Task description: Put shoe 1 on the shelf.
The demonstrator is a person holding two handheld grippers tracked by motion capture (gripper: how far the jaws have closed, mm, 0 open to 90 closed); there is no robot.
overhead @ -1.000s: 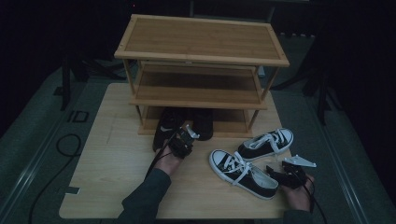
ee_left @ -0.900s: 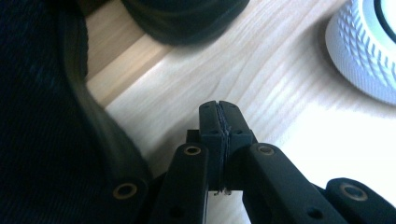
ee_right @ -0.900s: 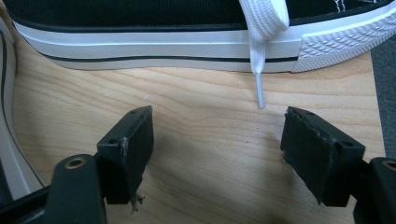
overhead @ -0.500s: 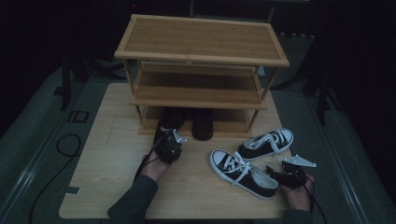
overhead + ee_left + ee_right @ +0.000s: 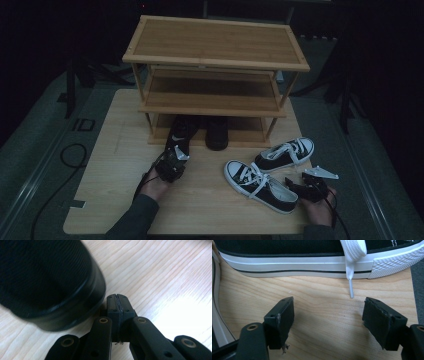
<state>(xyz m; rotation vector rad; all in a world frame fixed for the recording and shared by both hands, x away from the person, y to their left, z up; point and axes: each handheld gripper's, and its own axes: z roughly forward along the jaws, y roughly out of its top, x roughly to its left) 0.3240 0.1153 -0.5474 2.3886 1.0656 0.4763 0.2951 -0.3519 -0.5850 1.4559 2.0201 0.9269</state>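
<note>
Two black shoes stand on the table under the wooden rack's [image 5: 215, 47] lowest shelf: one with a white mark [image 5: 179, 135] and a plain one [image 5: 217, 132]. My left gripper [image 5: 176, 156] sits just in front of the marked shoe. Its jaws are shut with nothing between them [image 5: 117, 303], and the shoe's rounded black end [image 5: 50, 282] lies close beside the tips. Two black-and-white sneakers lie at the right, the near one [image 5: 260, 186] and the far one [image 5: 285, 152]. My right gripper [image 5: 295, 184] stands open [image 5: 328, 312] beside the near sneaker's white sole [image 5: 294, 263], a lace tip [image 5: 350, 290] hanging ahead.
The rack has three shelves, and its legs [image 5: 149, 125] stand on the light wooden table [image 5: 115, 150]. A black cable [image 5: 70, 155] loops on the floor at the left. Dark stands rise behind the table.
My left gripper has drawn back from under the rack toward the person and slightly left, leaving the marked black shoe at the rack. The right gripper and sneakers have stayed put.
</note>
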